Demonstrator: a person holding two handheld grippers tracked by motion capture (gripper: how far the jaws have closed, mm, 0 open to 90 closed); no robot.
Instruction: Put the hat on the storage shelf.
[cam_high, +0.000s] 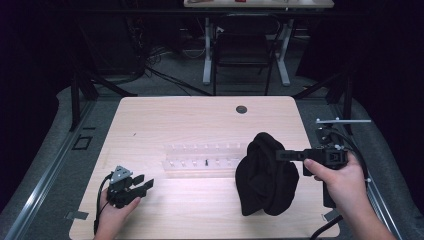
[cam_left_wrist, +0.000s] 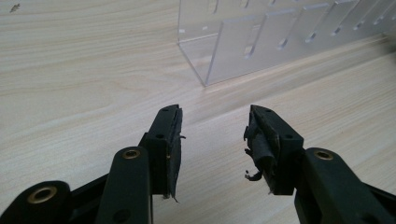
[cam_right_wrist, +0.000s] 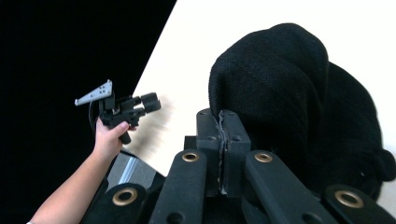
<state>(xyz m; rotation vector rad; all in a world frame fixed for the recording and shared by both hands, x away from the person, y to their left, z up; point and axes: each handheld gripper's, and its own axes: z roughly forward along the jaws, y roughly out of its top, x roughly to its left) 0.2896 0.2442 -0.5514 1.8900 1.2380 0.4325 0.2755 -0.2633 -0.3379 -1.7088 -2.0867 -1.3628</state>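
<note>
High view: right gripper is pinching a fold of the black cloth with jaws together, near the table edge. Left gripper is resting with jaws apart over bare wood, clear rack just ahead.

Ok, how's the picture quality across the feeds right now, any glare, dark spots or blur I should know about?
High view: the room behind is dark, the table evenly lit, the black cloth a near-featureless mass. Left gripper view: sharp on the left claw, the clear acrylic rack softer and faintly reflective. Right gripper view: the tabletop is blown out white, the background pure black, and the cloth's knit shows.
</note>
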